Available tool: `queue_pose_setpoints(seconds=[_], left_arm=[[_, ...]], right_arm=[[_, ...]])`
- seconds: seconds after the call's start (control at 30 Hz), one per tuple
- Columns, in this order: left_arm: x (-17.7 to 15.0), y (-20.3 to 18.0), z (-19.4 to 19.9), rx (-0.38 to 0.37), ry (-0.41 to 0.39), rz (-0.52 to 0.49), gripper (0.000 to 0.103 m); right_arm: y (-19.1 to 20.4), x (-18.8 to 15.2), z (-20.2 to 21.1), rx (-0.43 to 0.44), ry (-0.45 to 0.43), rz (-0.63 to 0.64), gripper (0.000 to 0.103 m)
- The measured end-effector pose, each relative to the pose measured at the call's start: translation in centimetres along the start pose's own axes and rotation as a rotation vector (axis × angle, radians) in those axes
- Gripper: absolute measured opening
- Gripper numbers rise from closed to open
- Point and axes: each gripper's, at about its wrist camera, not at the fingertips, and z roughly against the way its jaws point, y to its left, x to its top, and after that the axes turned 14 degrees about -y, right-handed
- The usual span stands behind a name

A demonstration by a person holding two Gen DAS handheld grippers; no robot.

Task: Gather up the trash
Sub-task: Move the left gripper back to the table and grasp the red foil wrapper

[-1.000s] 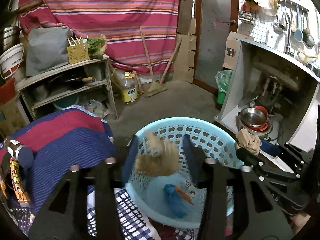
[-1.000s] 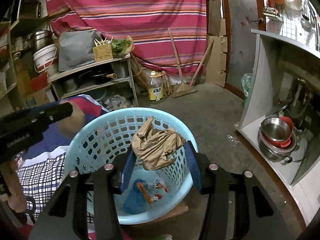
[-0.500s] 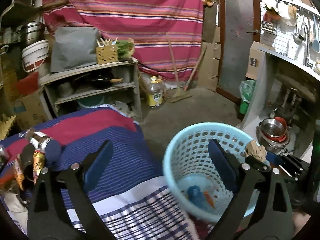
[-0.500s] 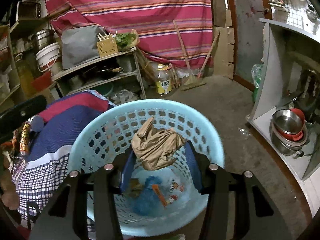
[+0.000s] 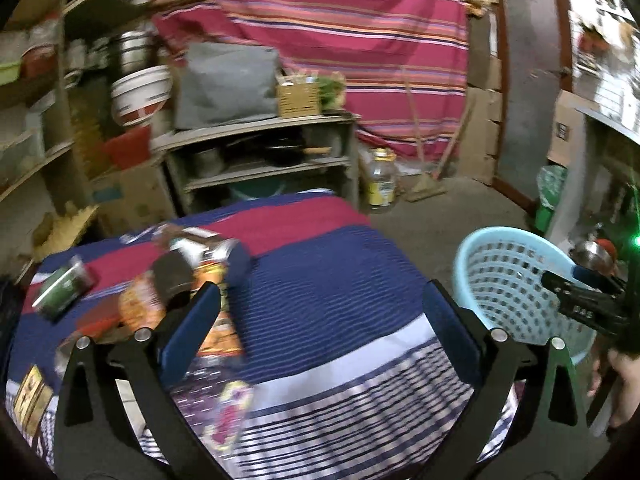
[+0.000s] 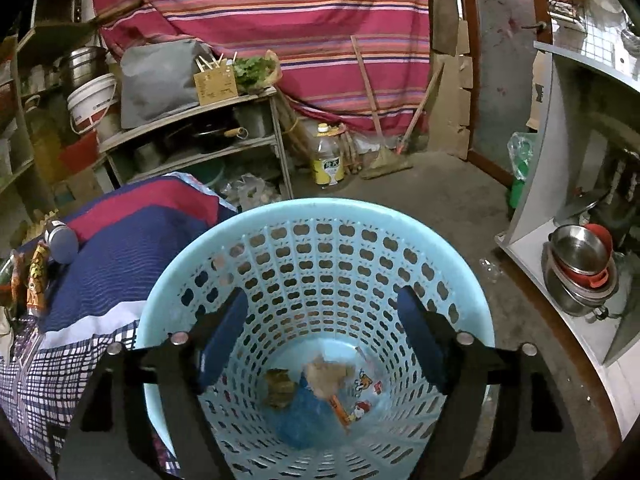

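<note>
The right claw [image 6: 320, 340] hangs over the mouth of the light blue basket [image 6: 224, 240], its jaws spread with nothing between them; they have just been opening. Down at the bottom of the basket lie a crumpled brown paper wad [image 6: 326, 374], a darker brown scrap [image 6: 280, 388], a blue bag [image 6: 304, 416] and a printed snack wrapper [image 6: 360, 392], all loose and close together.

The left claw [image 5: 320, 328] points at the desk covered by a striped red, blue and white cloth [image 5: 320, 280]. Its jaws are also spread wide and empty, and they too have just been opening. The left-wrist view is blurred. On the cloth to the left of this claw lies a cluster of trash: an orange snack packet [image 5: 218, 332] beside the left blue pad, a can with a dark cap [image 5: 188, 264] behind it, and a green tin [image 5: 64, 288] farther left. A pink wrapper [image 5: 230, 416] lies nearer the front edge of the cloth.

In that same view the basket [image 5: 500, 280] stands off the right end of the desk, with the right claw's black body [image 5: 580, 300] reaching over its rim and a hand [image 5: 624, 384] at the picture's right edge.
</note>
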Motion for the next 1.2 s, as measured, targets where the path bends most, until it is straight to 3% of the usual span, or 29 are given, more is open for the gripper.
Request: queue_pose_setpoints(seconds=[0.2, 0.6, 0.83, 0.93, 1.03, 1.1, 1.2], left_arm=[[-1.0, 5.8, 1.9, 0.096, 0.005, 0.051, 0.097], [-3.9, 14.0, 4.3, 0.266, 0.018, 0.053, 0.097], [-5.3, 17.3, 2.7, 0.270, 0.050, 0.055, 0.097], [-5.8, 18.2, 1.7, 0.234, 0.079, 0.060, 0.096], [-6.0, 18.8, 0.9, 0.199, 0.090, 0.059, 0.083], [-6.1, 19.1, 0.5, 0.169, 0.099, 0.060, 0.065], [-6.0, 19.5, 0.1, 0.130, 0.113, 0.066, 0.049]], right_arm=[[2.3, -0.4, 1.7, 0.009, -0.017, 0.022, 0.087], [11.7, -1.6, 4.4, 0.118, -0.011, 0.101, 0.088], [15.7, -2.4, 4.8, 0.147, 0.002, 0.174, 0.088], [16.7, -2.4, 4.8, 0.155, 0.006, 0.174, 0.088], [17.4, -2.5, 4.6, 0.164, 0.015, 0.165, 0.088], [18.1, -2.6, 4.5, 0.169, 0.022, 0.172, 0.088], [18.9, -2.9, 4.3, 0.173, 0.030, 0.186, 0.088]])
